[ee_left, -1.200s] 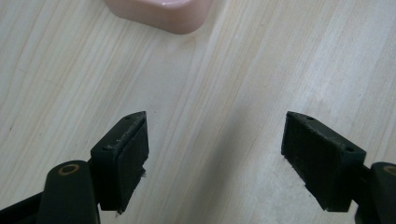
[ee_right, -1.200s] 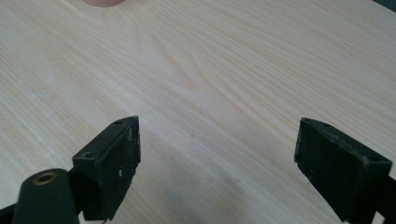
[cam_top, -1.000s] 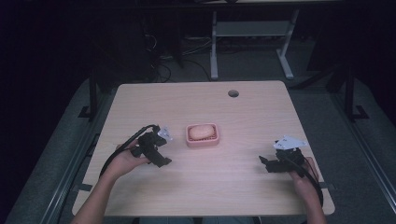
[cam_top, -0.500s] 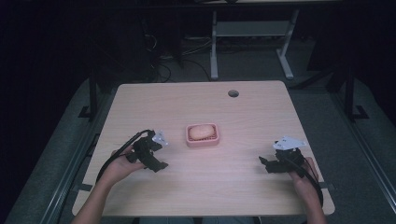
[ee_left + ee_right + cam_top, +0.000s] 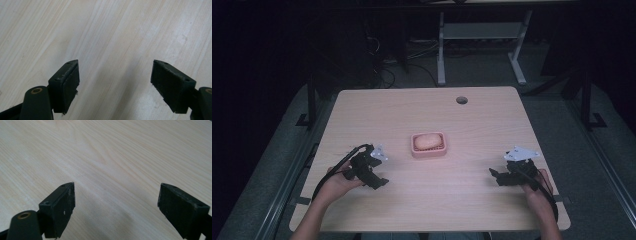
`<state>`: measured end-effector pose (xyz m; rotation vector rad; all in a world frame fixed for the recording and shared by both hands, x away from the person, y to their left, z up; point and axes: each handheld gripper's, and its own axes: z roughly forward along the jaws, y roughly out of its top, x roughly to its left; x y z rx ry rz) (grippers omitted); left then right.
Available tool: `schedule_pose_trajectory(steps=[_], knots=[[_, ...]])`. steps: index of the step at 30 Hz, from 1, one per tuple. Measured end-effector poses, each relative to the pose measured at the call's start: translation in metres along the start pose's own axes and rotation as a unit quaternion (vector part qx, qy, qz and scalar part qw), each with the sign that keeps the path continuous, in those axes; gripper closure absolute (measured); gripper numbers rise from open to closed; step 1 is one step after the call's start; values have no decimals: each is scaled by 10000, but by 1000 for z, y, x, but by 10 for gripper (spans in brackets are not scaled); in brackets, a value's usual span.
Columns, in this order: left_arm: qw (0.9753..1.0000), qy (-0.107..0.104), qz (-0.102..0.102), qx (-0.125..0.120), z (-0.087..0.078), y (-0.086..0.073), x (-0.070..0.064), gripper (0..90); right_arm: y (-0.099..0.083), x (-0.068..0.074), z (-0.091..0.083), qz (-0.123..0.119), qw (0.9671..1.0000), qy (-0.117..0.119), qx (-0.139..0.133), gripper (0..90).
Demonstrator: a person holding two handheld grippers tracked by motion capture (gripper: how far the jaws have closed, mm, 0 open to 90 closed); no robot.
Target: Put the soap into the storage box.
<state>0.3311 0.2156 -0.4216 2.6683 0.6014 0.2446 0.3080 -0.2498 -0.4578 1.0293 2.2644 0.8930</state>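
A pink soap dish (image 5: pixel 429 151) holding a pale pink bar of soap (image 5: pixel 427 140) sits at the middle of the light wooden table (image 5: pixel 422 110). My left gripper (image 5: pixel 380 181) is at the front left, a short way left of and nearer than the dish, held by a hand. In the left gripper view the jaws of my left gripper (image 5: pixel 115 82) stand wide apart over bare wood. My right gripper (image 5: pixel 493 175) rests at the front right, well away from the dish. Its own view shows my right gripper (image 5: pixel 116 207) open, nothing between the pads.
A round cable hole (image 5: pixel 461 100) sits near the table's far right. Beyond the far edge stand a white desk frame (image 5: pixel 477 37) and floor cables (image 5: pixel 384 75). Black cables trail from both grippers toward the front edge.
My left gripper has drawn back from beside the soap dish toward the front left of the table. The right gripper has hardly moved.
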Motion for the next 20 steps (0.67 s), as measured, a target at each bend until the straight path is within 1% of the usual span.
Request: schedule_pose_trajectory(steps=[2, 6, 13, 15, 17, 20], knots=[[10000, 23, -20, -22, -1, -3, -1, 230, 0, 1, 0, 13, 10000, -1, -3, 139], [10000, 35, -67, -63, -3, -9, -2, 230, 0, 1, 0, -38, 10000, -2, 3, 139], [9999, 83, -109, -75, -4, -17, -4, 228, 0, 2, 0, -30, 10000, 7, 18, 139], [9997, 132, -186, -131, -5, -22, -8, 222, 0, 2, 0, -40, 10000, 10, 9, 139], [9996, 155, -187, -115, -5, -25, -11, 222, 0, 3, -1, -57, 10000, 12, 1, 139], [9996, 178, -203, -86, -4, -29, -14, 208, 1, 3, -2, -94, 10000, 15, -21, 139]])
